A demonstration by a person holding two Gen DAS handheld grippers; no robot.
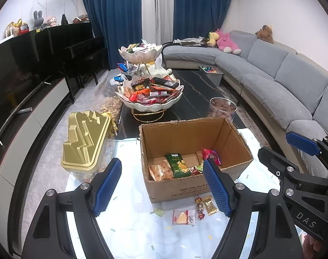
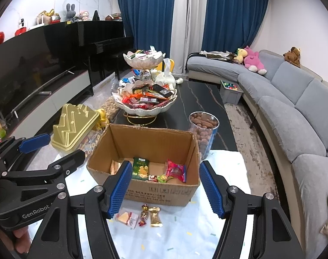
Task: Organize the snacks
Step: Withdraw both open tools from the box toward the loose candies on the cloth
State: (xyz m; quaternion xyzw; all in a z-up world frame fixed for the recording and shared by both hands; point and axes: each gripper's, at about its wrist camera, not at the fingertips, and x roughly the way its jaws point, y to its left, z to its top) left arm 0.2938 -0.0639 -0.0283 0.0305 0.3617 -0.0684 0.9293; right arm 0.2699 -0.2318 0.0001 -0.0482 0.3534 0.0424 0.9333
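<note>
I held both grippers, left (image 1: 162,186) and right (image 2: 164,188), wide-jawed and empty above three loose wrapped snacks (image 2: 142,215) lying just near of the open brown cardboard box (image 2: 164,196), nearer my right gripper.

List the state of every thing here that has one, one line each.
cardboard box: open on top, a few snack packets inside
left hand-held gripper: open, empty
right hand-held gripper: open, empty
gold lid: closed on its container
clear tub: lidless, full of brown snacks
tiered bowl stand: both bowls heaped with snacks
</note>
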